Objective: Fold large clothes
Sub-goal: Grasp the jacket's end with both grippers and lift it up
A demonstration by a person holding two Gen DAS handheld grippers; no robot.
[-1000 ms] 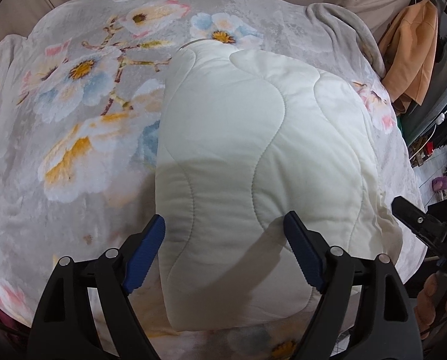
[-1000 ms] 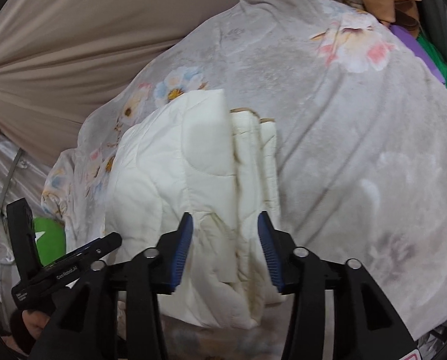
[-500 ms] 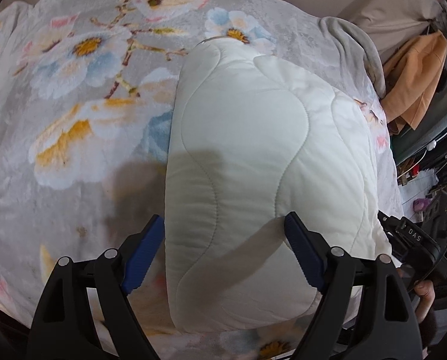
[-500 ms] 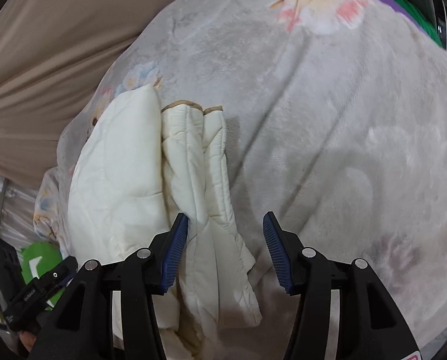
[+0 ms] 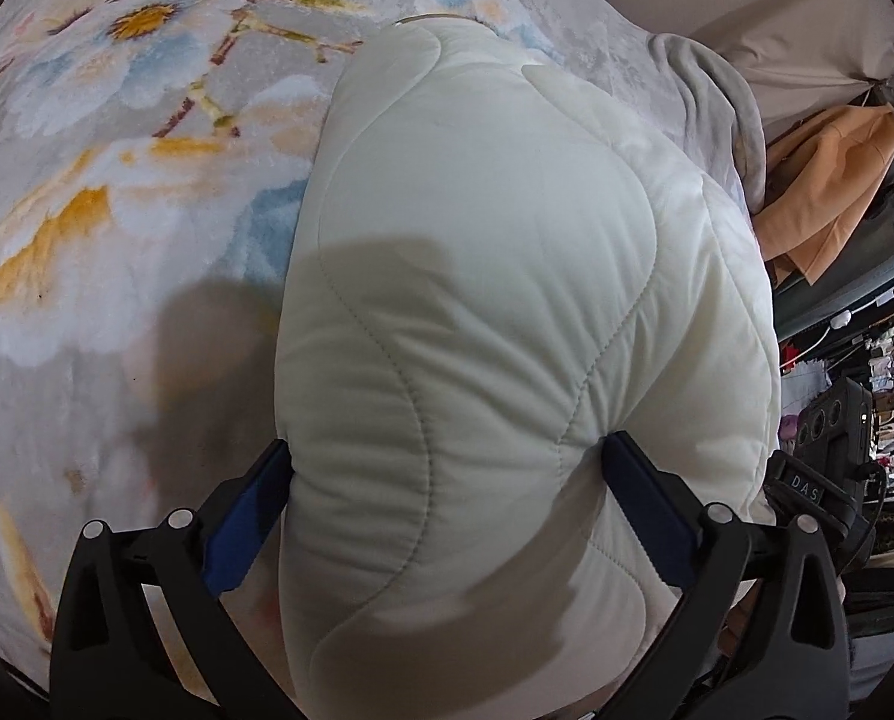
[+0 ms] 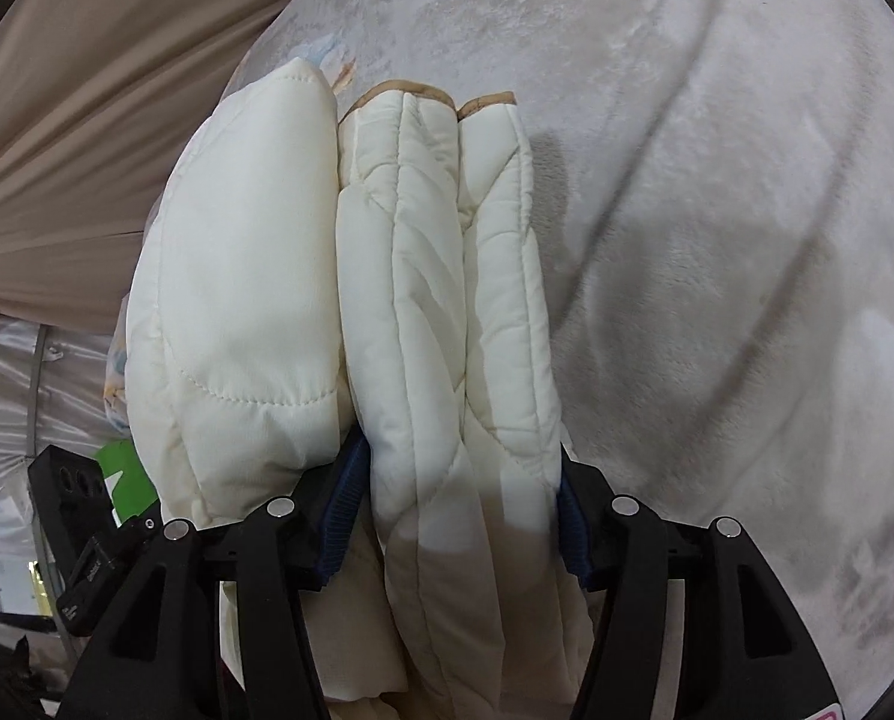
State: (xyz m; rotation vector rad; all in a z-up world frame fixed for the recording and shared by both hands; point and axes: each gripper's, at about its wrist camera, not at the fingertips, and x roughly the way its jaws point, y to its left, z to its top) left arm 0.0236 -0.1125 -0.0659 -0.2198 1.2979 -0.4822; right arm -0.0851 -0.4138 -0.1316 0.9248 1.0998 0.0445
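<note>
A folded cream quilted jacket (image 5: 495, 276) lies on a grey floral blanket (image 5: 117, 150). My left gripper (image 5: 447, 498) is open wide, its blue pads on either side of the bundle's near end, the fabric bulging between them. In the right wrist view the jacket (image 6: 423, 276) shows as stacked folded layers with tan trim at the far end. My right gripper (image 6: 456, 516) is open with its jaws around the right-hand layers, pads touching the fabric.
The blanket (image 6: 717, 210) covers a bed. A beige curtain (image 6: 87, 90) hangs behind. An orange garment (image 5: 831, 180) hangs at the right. Cluttered shelves (image 5: 891, 372) stand at the far right. A green item (image 6: 123, 474) lies left of the jacket.
Both grippers have moved forward onto the folded jacket. The left jaws now straddle its near end, and the right jaws now enclose the right-hand layers.
</note>
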